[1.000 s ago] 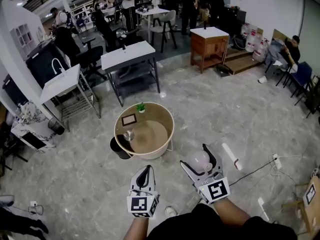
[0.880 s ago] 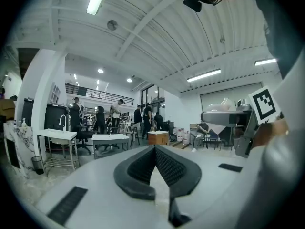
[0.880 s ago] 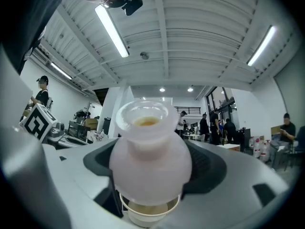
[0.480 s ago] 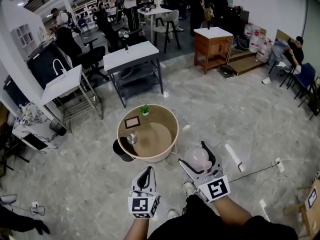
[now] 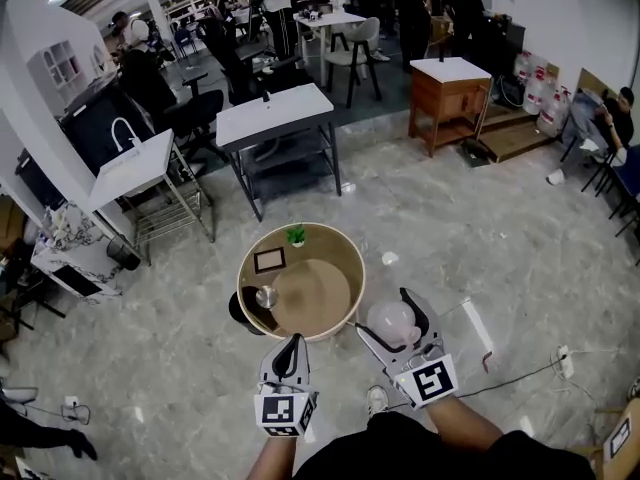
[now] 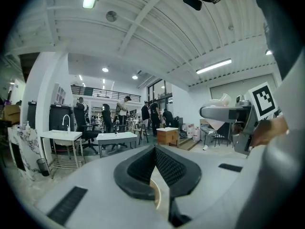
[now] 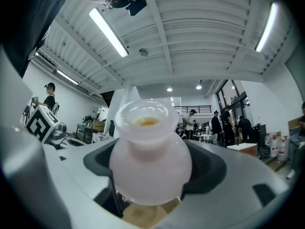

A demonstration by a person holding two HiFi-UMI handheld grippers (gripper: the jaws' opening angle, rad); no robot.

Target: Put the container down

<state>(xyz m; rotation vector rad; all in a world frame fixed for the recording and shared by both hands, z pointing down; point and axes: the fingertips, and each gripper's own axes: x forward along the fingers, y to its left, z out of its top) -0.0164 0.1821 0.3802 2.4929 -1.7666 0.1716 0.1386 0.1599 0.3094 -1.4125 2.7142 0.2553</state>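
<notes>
Frosted pink container (image 7: 148, 151) clamped at its belly in your right hand-held gripper (image 5: 390, 316), off the bench's (image 5: 310, 293) near-right edge. Likely light, slick, brittle; belly hold suits. Your left hand-held gripper (image 5: 291, 346): closed, empty.

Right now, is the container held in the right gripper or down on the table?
Held: right gripper jaws clamp the container, off the round table.

Bright w/ ceiling strip lights (image 7: 108, 32); heavy fisheye warp at edges, black vignette corners, close-ups soft.
</notes>
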